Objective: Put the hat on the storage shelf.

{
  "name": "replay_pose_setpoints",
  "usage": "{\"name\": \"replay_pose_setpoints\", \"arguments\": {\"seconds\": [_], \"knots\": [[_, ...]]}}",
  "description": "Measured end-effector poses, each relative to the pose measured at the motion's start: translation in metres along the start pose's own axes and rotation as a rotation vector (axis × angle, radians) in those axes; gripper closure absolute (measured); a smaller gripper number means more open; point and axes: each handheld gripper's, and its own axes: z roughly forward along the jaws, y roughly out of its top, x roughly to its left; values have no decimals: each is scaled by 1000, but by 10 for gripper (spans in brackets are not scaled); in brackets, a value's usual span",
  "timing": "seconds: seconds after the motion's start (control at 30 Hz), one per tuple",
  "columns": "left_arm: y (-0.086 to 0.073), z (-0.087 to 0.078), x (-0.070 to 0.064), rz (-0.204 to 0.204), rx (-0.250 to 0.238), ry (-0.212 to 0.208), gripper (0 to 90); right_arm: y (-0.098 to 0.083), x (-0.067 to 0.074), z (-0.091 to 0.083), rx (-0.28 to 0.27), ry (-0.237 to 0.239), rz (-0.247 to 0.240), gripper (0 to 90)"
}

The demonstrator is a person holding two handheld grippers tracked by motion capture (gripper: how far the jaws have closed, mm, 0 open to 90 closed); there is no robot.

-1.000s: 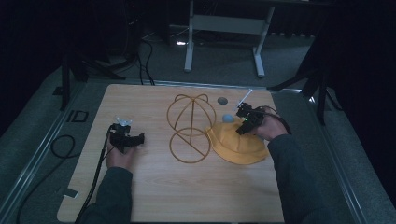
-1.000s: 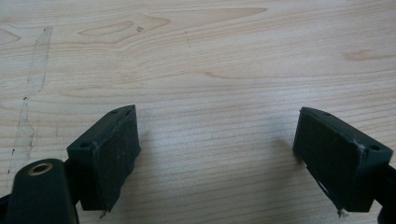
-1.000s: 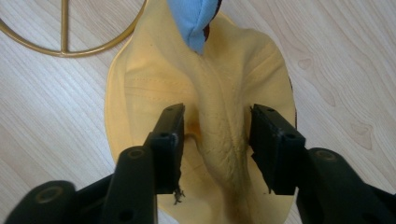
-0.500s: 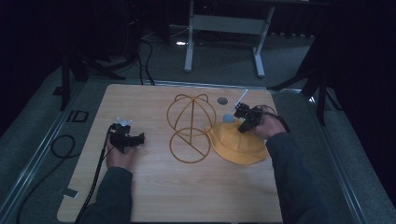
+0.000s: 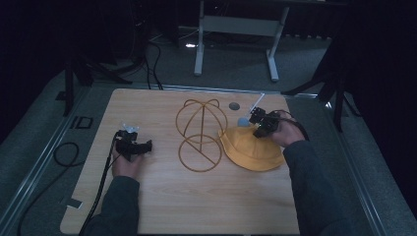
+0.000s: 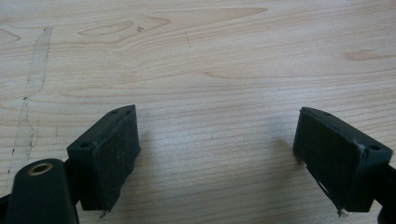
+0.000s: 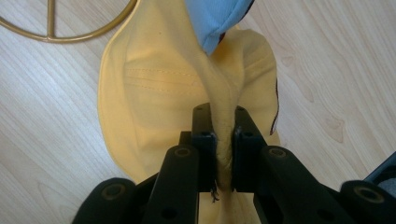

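A yellow hat [image 5: 251,150] [image 7: 154,88] lies on the wooden table [image 5: 196,196] right of a gold wire hat stand [image 5: 200,132]. My right gripper [image 5: 262,124] [image 7: 219,116] is shut on a pinched fold of the hat's cloth near its far edge. A light blue part of the hat [image 7: 217,18] [image 5: 243,121] shows just beyond the jaws. The stand's ring base [image 7: 60,28] lies to the upper left in the right gripper view. My left gripper [image 5: 142,146] [image 6: 217,154] rests open at the table's left, jaws wide apart over bare wood [image 6: 210,70].
A small grey round disc [image 5: 234,105] lies near the table's far edge. A white stick [image 5: 256,101] pokes up beside the right gripper. Cables [image 5: 64,152] trail off the left edge. A metal frame [image 5: 236,24] stands on the floor beyond the table.
The right gripper has shifted slightly toward the near side with the hat's cloth pinched in it. The left gripper has stayed put.
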Motion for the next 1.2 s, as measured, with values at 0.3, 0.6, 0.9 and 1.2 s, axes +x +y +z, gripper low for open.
{"name": "replay_pose_setpoints", "arguments": {"seconds": [0.3, 0.6, 0.9, 1.2], "knots": [[0, 0, 0, 1, 0, 0, 147, -1, 1, -6, -42, -16, 0, 828], [0, 0, 0, 0, 0, 0, 147, -5, -2, -20, -151, -32, 39, 828], [0, 0, 0, 1, 1, 0, 147, -10, -3, -29, -227, -43, 75, 833], [0, 0, 0, 1, 0, 1, 147, -14, -3, -37, -280, -59, 116, 833]]}}
